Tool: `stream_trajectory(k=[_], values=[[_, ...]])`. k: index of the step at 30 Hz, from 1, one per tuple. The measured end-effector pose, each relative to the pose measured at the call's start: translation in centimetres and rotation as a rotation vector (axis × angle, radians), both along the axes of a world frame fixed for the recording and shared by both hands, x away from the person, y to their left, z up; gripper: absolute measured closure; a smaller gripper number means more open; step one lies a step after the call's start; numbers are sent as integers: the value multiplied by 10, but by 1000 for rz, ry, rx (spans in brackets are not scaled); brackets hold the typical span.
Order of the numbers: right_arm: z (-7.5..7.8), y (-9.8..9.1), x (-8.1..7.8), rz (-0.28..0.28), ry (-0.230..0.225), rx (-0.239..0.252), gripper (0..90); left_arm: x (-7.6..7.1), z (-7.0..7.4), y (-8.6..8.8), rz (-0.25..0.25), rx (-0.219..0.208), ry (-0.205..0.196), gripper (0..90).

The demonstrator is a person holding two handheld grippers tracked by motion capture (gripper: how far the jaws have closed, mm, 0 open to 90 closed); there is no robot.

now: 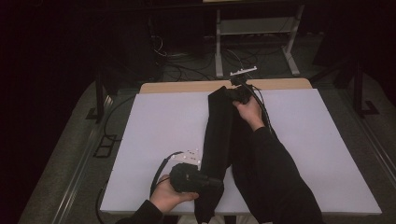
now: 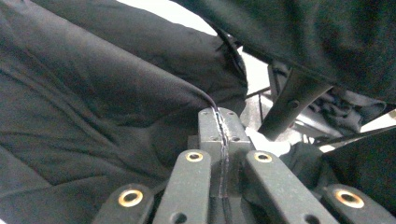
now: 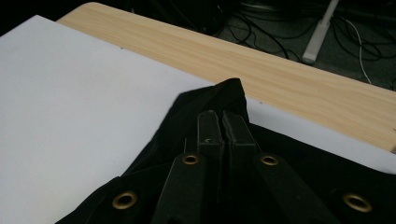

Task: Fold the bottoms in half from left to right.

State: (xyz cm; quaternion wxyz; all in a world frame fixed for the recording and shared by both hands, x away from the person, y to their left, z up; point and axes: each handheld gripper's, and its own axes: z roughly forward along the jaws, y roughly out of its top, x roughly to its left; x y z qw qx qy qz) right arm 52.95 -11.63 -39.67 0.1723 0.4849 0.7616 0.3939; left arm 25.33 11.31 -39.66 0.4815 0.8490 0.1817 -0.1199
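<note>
Centrally on the white table cover (image 1: 154, 126) lies a long black garment (image 1: 219, 135), stretched lengthwise from the far edge of the cover toward the person's side, where its near end hangs over the front edge. The right gripper (image 1: 232, 93), held in the right hand (image 1: 250, 112), grips the far end of the garment close to the strip of bare wooden tabletop (image 1: 187, 87). In the right gripper view, the right gripper's (image 3: 222, 123) two black jaws stand closed together with the garment's (image 3: 196, 121) corner pinched between them; the fabric's tip pokes out just beyond the jaw tips, over the boundary between white cover (image 3: 70, 102) and wood (image 3: 261, 65).

The left gripper (image 1: 217, 183), held in the left hand (image 1: 166, 196), clamps the near end of the garment at its left edge, near the front of the table. In the left gripper view, the left gripper's (image 2: 219, 123) jaws are pressed tight on a thin fold of the dark cloth (image 2: 93, 93), which rises from the jaw tips and drapes away to the left in soft creases. The person's dark right sleeve (image 1: 280, 177) lies across the garment's right side. A few small white marks (image 1: 192, 153) sit on the cover just left of the garment, beside the left gripper's cable (image 1: 161, 165).
</note>
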Motion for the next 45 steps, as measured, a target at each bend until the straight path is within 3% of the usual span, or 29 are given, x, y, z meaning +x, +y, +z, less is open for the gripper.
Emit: stream_trajectory(k=[6,10,17,20,28,33,40,41,45], values=[[0,-12,3,-3,15,-6,859,1,-1,-14,-1,-12,5,888],[1,-20,7,10,14,-4,859,1,-2,-26,8,-42,5,888],[2,-28,10,25,26,-12,859,0,-2,-42,17,-42,-1,888],[3,-31,11,35,21,-22,859,0,-2,-56,12,-51,0,888],[7,-38,10,58,9,-33,859,-3,-5,-82,2,-52,-8,888],[8,-46,14,54,6,8,859,-1,-7,-96,16,-45,-6,888],[1,-59,22,35,13,23,859,5,-6,-114,23,-36,-16,888],[-3,-63,26,26,30,29,859,7,-7,-118,27,-34,-19,888],[-5,-66,28,29,36,11,859,11,-12,-127,31,-33,-3,888]])
